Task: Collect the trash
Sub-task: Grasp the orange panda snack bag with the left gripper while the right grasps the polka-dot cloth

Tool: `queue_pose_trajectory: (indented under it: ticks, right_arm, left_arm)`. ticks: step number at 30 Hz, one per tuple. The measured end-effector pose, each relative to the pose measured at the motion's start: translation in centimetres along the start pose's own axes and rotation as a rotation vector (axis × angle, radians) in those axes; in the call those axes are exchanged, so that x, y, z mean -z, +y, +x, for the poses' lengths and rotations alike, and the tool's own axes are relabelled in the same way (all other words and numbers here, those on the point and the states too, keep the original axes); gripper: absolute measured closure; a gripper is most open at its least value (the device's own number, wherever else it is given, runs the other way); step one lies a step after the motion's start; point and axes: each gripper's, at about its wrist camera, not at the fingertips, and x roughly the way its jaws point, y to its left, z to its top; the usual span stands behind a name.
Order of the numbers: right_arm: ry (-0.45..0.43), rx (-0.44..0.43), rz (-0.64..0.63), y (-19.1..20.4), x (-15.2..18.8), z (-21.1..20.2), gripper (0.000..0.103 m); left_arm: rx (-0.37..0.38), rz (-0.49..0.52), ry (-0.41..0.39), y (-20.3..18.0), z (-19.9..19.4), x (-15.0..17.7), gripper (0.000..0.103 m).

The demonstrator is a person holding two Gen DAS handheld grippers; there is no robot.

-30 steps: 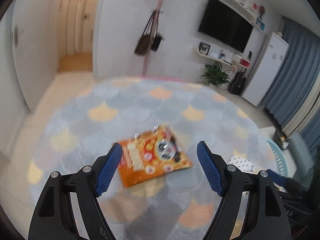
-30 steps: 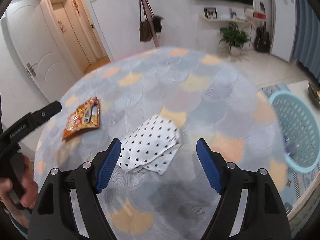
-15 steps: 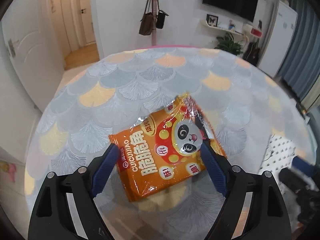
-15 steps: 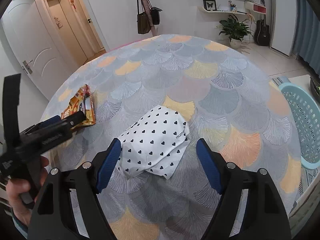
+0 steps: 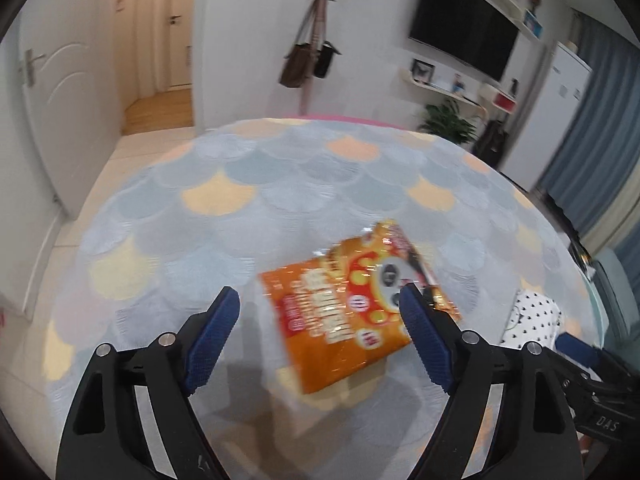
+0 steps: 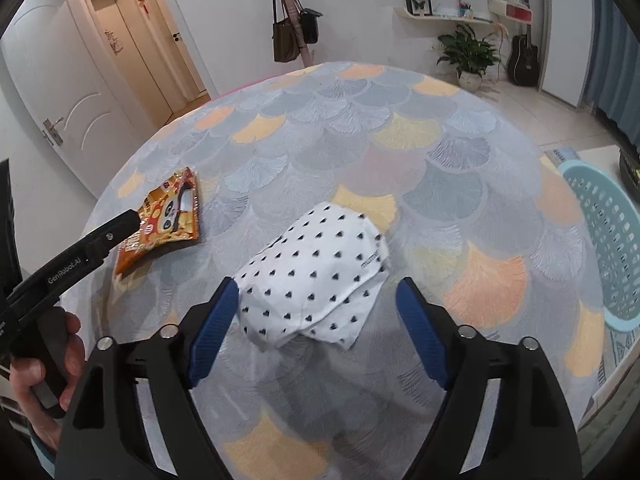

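Observation:
An orange snack bag (image 5: 348, 312) with a panda print lies flat on the round table (image 5: 280, 184). My left gripper (image 5: 316, 292) hovers open just before the bag, whose right part passes behind the right fingertip (image 5: 416, 320). In the right wrist view the same bag (image 6: 168, 220) lies at the left, with a left finger (image 6: 100, 242) reaching over it. A crumpled white sheet with black hearts (image 6: 316, 272) lies in front of my right gripper (image 6: 317, 286). Those jaws are opening, the sheet's near edge sits between them, and the pads do not touch it.
A light blue plastic basket (image 6: 612, 240) stands beside the table at the right edge. A hand (image 6: 44, 364) holds the left gripper's handle at the lower left. The patterned tablecloth (image 6: 400, 140) covers the whole top. A coat stand with bags (image 6: 292, 36) and a potted plant (image 6: 468, 52) stand beyond.
The left wrist view has swung, so the snack bag now sits right of centre and smaller than half a second ago. The right gripper's fingers stand slightly wider around the white sheet.

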Motion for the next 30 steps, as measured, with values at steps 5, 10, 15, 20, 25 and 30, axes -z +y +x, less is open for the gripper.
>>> queue_pose_trajectory:
  ticks: [5,10,15,20,25,30]
  right_arm:
    - [0.023,0.095,-0.016,1.5,-0.8,1.1,0.021]
    - [-0.022,0.161,-0.120,2.8,-0.2,1.2,0.059]
    - [-0.043,0.096,-0.124,2.3,-0.1,0.7,0.078]
    - [-0.045,0.074,-0.121,2.1,-0.2,0.6,0.079]
    - [-0.042,0.054,-0.112,1.9,-0.2,0.5,0.079]
    - [-0.042,0.054,-0.118,2.1,-0.2,0.6,0.079]
  left_arm:
    - [0.018,-0.023,0.017,0.9,-0.2,-0.1,0.023]
    - [0.053,-0.013,0.040,1.4,-0.1,0.4,0.023]
    - [0.090,0.114,0.000,-0.4,-1.2,1.5,0.023]
    - [0.078,0.254,-0.010,-3.0,-1.0,1.5,0.023]
    - [0.032,0.364,0.078,-4.7,1.4,1.8,0.023]
    - [0.032,0.376,0.079,-4.7,2.0,1.2,0.043]
